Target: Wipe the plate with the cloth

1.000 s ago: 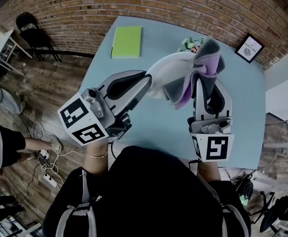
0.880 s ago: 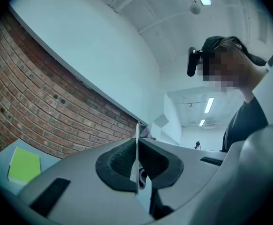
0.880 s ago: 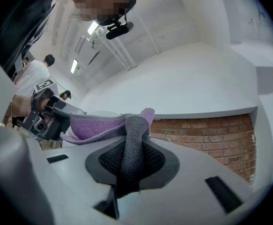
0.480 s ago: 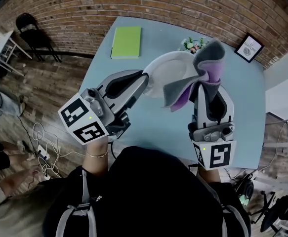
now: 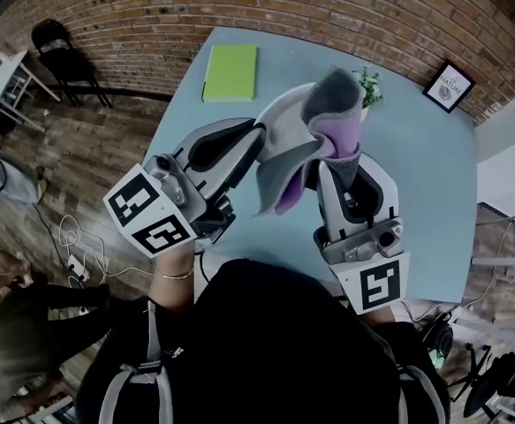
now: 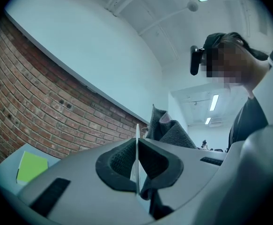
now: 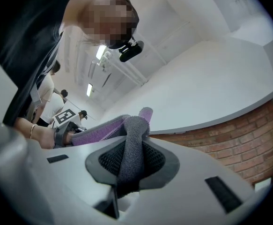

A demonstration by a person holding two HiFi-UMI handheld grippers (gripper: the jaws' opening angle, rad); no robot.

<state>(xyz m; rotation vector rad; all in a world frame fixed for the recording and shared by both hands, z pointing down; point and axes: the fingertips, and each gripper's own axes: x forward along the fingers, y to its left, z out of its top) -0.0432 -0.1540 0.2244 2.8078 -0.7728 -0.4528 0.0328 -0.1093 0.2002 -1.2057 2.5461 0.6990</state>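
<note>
left gripper (image 5: 253, 145) clamps the plate (image 5: 281, 118) edge-on by its rim; right gripper (image 5: 337, 171) pinches the cloth (image 5: 335, 104), pressed against the plate's right face.

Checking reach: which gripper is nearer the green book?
Left. The left gripper, shut on the plate, is just short of the book; the right gripper, shut on the cloth, is farther right.

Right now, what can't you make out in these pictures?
The plate: in the head view the cloth covers most of its face, and the left gripper view shows only its thin edge.
The plant: head view, mostly hidden behind the cloth.
The framed picture: head view, print too small to read.
Whether the cloth touches the plate: no view shows it.
</note>
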